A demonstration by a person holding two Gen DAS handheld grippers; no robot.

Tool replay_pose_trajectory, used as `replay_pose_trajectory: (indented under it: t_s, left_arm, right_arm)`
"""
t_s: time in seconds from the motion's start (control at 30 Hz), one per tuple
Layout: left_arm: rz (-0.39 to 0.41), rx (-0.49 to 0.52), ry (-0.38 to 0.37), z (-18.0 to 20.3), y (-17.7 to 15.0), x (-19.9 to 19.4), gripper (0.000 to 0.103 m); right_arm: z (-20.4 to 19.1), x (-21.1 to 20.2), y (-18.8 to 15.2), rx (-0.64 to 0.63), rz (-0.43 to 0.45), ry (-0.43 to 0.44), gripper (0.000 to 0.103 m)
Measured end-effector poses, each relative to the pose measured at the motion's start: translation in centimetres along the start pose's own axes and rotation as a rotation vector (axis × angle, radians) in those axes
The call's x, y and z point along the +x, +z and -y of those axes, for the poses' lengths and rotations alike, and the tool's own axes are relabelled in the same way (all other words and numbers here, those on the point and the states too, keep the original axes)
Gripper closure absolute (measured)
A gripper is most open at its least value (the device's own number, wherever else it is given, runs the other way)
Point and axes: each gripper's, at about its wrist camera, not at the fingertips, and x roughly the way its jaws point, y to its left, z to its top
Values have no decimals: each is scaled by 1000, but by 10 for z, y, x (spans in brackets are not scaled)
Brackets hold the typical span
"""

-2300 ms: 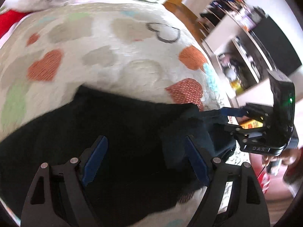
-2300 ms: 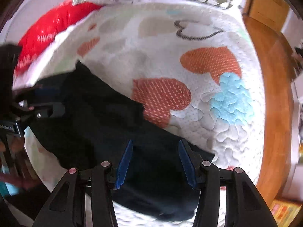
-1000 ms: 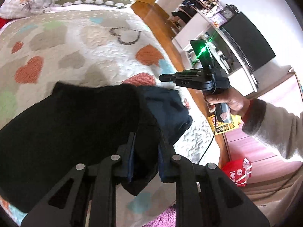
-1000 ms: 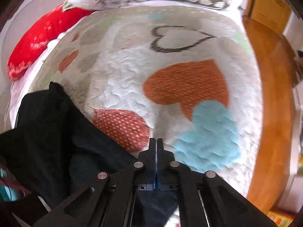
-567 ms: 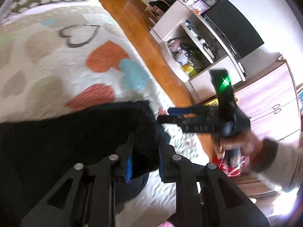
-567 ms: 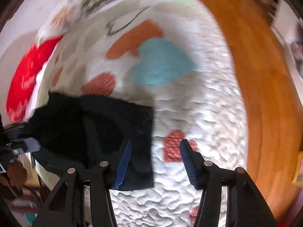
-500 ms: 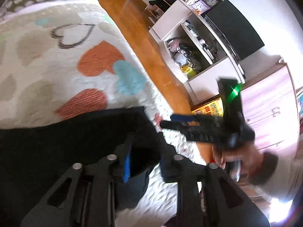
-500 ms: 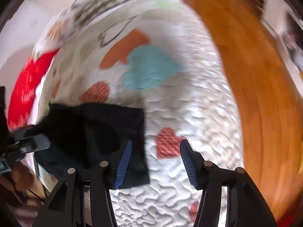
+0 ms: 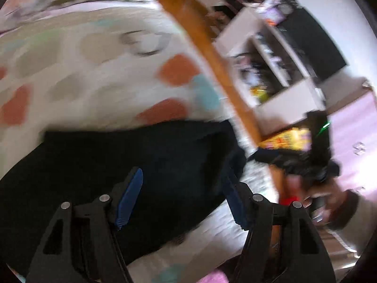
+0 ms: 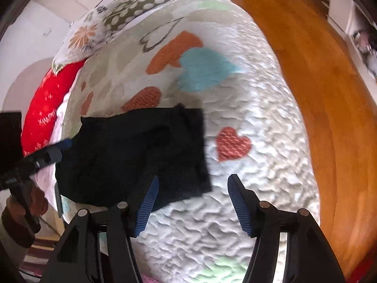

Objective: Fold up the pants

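The black pants [image 9: 122,160] lie folded into a flat rectangle on the heart-patterned quilt [image 9: 82,70]. They also show in the right wrist view [image 10: 136,151], near the bed's foot edge. My left gripper [image 9: 182,188] is open just above the pants, its blue pads either side of the cloth's right part. My right gripper [image 10: 192,198] is open and empty over the quilt [image 10: 247,188], just right of the pants' near corner. The left gripper also shows at the left of the right wrist view [image 10: 47,153], beside the pants.
Pillows [image 10: 141,4] and a red blanket [image 10: 47,103] lie at the bed's head. A wooden floor [image 10: 318,70] runs along the bed's right side. White shelves and a dark TV [image 9: 306,42] stand beyond it.
My left gripper was shut on the pants' edge half a second ago and is now open, the cloth lying flat. My right gripper stays open and has drawn back a little.
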Motion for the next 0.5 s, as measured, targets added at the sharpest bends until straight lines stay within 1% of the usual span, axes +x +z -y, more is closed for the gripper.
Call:
replay_pose_trajectory:
  t_s: [0.03,0.1,0.13,0.17,0.2,0.3,0.37,0.4,0.43,0.47,0.5]
  left_arm:
    - [1,-14,37,-8,-7,-3,36]
    - [0,-72,143,-37,-28,-12,36]
    - [-3,-112,187,-51,-38,-16,36]
    - [-5,-166,220,-68,-49,-21,36]
    - [-4,-205,238,-81,-57,-25,36]
    - [27,-303,328,-115,-76,-36,36]
    - [42,-334,351,-128,-82,-41,36]
    - [53,-344,372,-134,-86,-42,36]
    - [65,-352,385,-140,-86,-44,36]
    - [78,-359,390,-146,-87,-45,36]
    - [84,-365,398,-148,-86,-46,36]
  right_arm:
    - [-10,0,5,-35,27,-9,40]
    - [-30,2,14,-88,56,17,40]
    - [-43,8,20,-117,54,38,40]
    - [-54,16,25,-147,41,32,43]
    - [-68,28,31,-192,29,-4,43]
    - [-93,51,43,-316,59,-89,43]
    - [-105,66,50,-419,64,-139,42]
    - [-109,74,51,-466,52,-160,42]
    - [-113,85,52,-524,6,-174,43]
    - [-115,96,51,-566,-44,-185,51]
    - [-117,102,50,-605,-68,-208,63]
